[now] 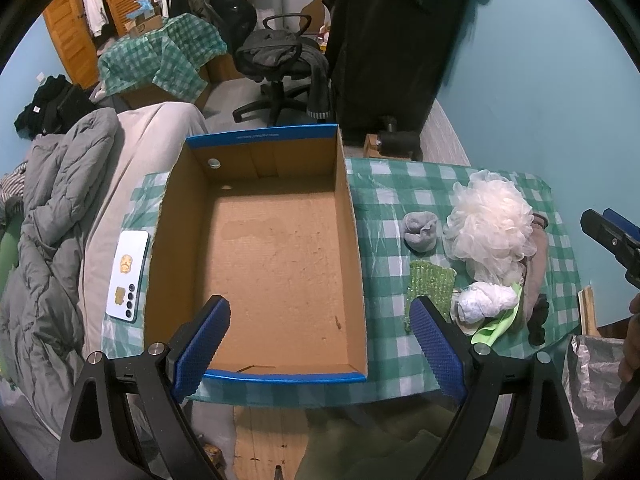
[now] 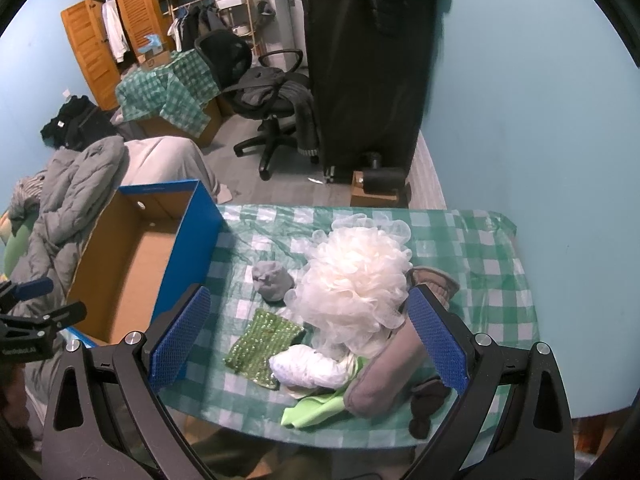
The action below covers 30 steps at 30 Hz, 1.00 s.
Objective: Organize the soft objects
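Blue-padded fingers of the left gripper [image 1: 320, 344] spread wide, holding nothing, over the cardboard box [image 1: 256, 248]; the right gripper [image 2: 308, 340] gapes equally bare above the pile. Nearest lie a green cloth [image 2: 316, 406] and mauve slipper [image 2: 384, 376], then white bundle [image 2: 308, 368], sequined pad [image 2: 260, 340], grey sock [image 2: 272, 280], loofah [image 2: 356, 280]. Beyond, an office chair [image 2: 264, 96].

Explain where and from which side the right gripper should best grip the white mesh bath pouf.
Probably from above, pinching the white mesh bath pouf at its fluffy crown: it lies atop the pile, its ruffles compress easily, and the right gripper has its jaws open before it.
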Tool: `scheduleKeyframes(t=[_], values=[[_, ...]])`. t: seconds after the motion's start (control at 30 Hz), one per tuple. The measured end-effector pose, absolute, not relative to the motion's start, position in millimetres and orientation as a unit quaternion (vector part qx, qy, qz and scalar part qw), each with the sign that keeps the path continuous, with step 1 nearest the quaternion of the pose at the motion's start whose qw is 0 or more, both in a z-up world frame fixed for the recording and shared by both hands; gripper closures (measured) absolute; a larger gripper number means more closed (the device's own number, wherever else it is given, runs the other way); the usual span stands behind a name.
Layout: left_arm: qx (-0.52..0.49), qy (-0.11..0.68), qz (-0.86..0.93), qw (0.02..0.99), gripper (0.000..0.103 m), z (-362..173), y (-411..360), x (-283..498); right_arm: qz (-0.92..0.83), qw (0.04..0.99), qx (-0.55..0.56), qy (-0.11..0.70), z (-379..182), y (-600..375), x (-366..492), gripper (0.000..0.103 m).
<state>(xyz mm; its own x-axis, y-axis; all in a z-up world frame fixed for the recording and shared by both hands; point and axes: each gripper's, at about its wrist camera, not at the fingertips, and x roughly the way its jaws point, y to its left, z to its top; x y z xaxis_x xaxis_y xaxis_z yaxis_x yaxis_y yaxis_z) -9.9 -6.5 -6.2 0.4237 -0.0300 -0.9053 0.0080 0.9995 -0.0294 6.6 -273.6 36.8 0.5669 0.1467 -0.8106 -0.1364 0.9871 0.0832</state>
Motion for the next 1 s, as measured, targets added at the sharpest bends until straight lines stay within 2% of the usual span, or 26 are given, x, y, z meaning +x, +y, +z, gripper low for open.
scheduleKeyframes(t=[1.0], values=[[-0.018, 0.545, -0.009, 0.838, 0.011, -5.3, -13.2, -15.7, 0.085, 0.884, 0.007, 0.460, 38.1, -271.7, 1.9, 0.005]])
